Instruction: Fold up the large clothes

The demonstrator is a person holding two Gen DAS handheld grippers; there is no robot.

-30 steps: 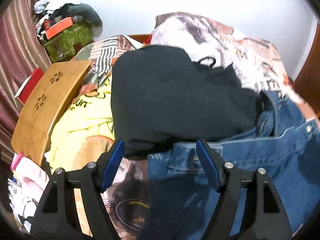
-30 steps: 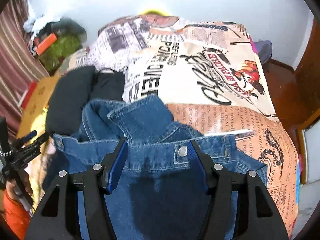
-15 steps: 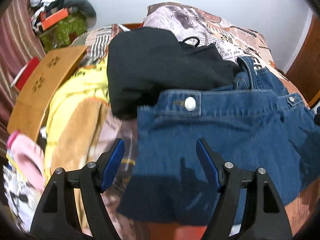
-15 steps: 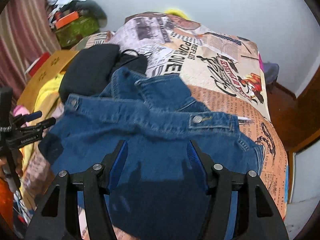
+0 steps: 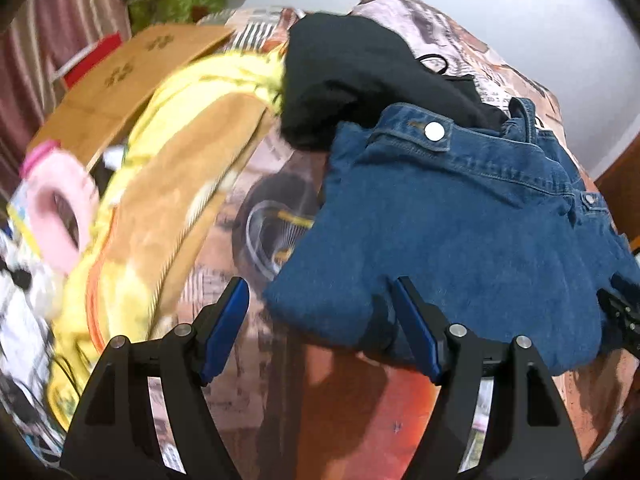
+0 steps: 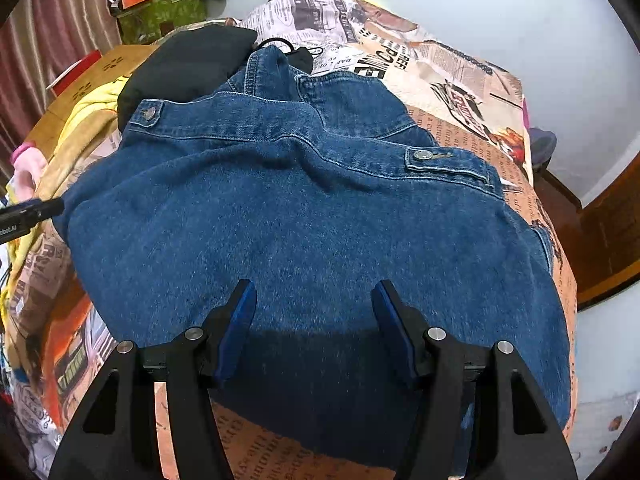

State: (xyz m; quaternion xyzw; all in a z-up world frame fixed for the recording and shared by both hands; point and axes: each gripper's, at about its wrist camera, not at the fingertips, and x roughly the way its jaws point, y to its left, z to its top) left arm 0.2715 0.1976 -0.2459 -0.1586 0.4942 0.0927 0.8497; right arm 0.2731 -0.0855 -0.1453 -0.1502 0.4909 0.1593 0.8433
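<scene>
Newsprint-patterned bedding covers the bed (image 6: 460,80), where a denim jacket (image 6: 320,220) lies spread (its collar end touching a black garment (image 5: 360,68)). Both the left hand-held gripper (image 5: 320,320) and right hand-held gripper (image 6: 312,320) hover over its near edge, jaws spread, grasping nothing.

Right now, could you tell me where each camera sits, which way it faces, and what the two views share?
Left wrist: on the left gripper, looking along its open fingers at the denim jacket, black garment and yellow blanket.
Right wrist: on the right gripper, open, above the jacket on the bed; the left gripper's tip shows at left.
Shared: jacket, black garment, bed.
</scene>
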